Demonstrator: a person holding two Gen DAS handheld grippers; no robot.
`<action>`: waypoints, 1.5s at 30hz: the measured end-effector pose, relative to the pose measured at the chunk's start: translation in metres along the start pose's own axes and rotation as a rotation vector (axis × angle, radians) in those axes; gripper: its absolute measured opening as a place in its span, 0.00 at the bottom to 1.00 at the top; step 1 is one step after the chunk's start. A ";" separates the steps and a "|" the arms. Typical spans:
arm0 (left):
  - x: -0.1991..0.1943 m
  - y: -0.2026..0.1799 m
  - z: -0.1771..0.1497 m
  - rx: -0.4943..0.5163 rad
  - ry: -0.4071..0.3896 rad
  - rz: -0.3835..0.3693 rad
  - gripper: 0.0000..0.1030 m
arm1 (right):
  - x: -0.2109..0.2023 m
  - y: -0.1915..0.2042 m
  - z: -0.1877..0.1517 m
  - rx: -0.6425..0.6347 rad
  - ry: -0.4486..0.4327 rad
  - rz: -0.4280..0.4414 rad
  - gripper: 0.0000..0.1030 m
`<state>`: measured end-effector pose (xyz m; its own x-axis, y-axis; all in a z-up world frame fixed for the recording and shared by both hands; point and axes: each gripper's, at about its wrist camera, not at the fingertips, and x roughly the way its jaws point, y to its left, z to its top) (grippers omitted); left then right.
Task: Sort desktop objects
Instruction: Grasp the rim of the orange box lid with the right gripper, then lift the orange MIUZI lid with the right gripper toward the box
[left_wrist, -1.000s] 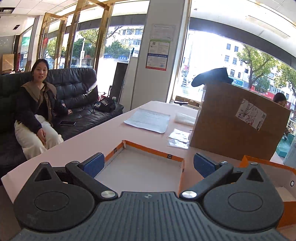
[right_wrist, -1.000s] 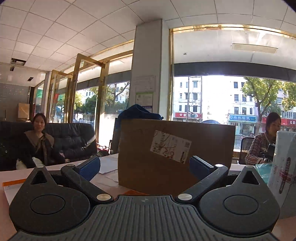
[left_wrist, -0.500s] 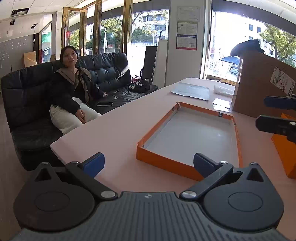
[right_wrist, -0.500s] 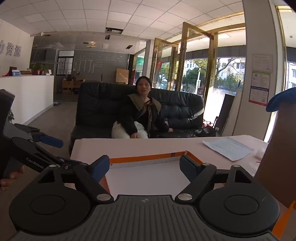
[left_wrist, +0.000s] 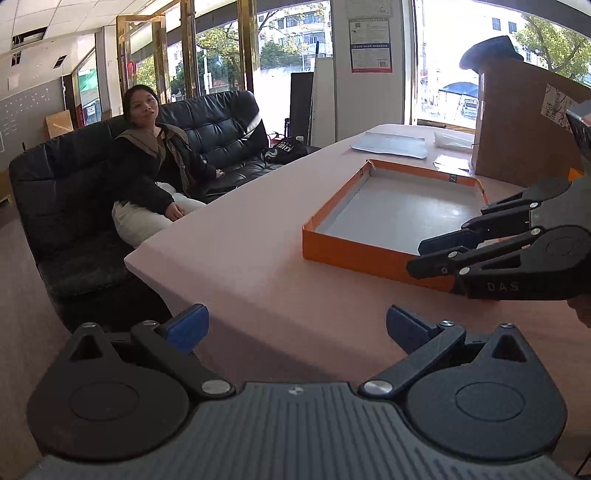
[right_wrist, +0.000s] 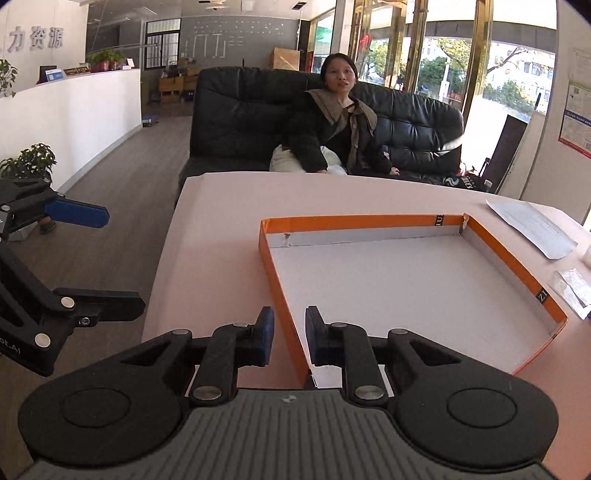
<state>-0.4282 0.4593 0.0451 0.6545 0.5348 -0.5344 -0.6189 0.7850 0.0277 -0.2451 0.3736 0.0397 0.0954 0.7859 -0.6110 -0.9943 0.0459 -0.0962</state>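
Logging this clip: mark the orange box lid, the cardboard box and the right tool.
orange box lid (right_wrist: 517, 258), right wrist view, right wall.
cardboard box (left_wrist: 517, 129), left wrist view, front face.
right tool (right_wrist: 290, 338), right wrist view, between fingertips.

Tray (left_wrist: 391, 218) lies on the table (left_wrist: 258, 236), sofa (left_wrist: 74, 192) behind.

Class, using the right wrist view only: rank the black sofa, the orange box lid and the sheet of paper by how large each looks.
1. Black sofa and orange box lid: too close to rank; the lid sits nearer the camera.
2. Sheet of paper: smallest.

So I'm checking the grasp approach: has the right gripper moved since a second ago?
Yes. The right gripper swung left from facing the cardboard box, down to the orange tray, its fingers now straddling the near wall.
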 end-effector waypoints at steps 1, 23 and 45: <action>0.001 0.002 -0.001 -0.016 0.005 -0.013 1.00 | 0.003 0.000 -0.001 0.001 0.009 -0.009 0.17; 0.009 -0.024 0.025 -0.099 -0.055 -0.129 1.00 | -0.107 -0.019 0.043 0.332 -0.227 0.090 0.04; -0.012 -0.212 0.121 0.041 -0.233 -0.495 1.00 | -0.325 -0.116 -0.010 0.685 -0.558 -0.267 0.14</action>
<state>-0.2522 0.3242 0.1482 0.9450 0.1500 -0.2906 -0.1983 0.9695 -0.1442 -0.1606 0.1066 0.2421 0.4653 0.8721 -0.1512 -0.7709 0.4833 0.4150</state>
